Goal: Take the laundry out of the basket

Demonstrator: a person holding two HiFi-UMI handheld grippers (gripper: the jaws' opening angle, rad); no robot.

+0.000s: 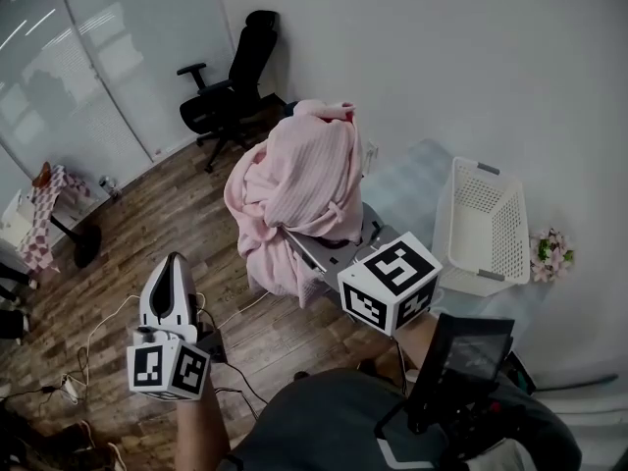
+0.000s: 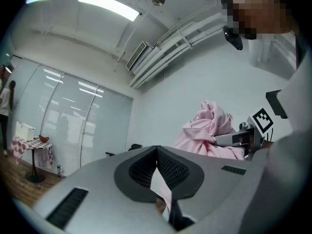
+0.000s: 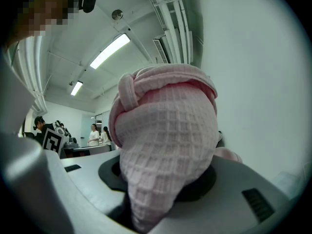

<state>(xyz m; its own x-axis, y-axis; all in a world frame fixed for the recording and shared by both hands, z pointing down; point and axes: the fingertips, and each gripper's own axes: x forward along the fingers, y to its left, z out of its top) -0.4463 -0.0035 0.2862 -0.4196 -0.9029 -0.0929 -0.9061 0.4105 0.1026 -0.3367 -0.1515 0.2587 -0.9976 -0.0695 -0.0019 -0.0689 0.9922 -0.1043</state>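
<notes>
Above the brown wooden floor (image 1: 147, 226), just left of the white perforated plastic basket (image 1: 478, 226), the pink waffle-weave cloth (image 1: 299, 180) is held bunched aloft, clenched between the right gripper (image 1: 334, 251) jaws. The left gripper (image 1: 174, 268) is seen lower, jaws pressed together on nothing

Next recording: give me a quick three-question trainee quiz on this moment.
1. Which holds the pink laundry? A) left gripper B) right gripper C) both
2. True or false: the white basket has clothes in it.
3. Fill in: the left gripper's jaws are ____, with nothing held.
Key: 1 B; 2 false, its inside shows bare; 3 shut.
</notes>
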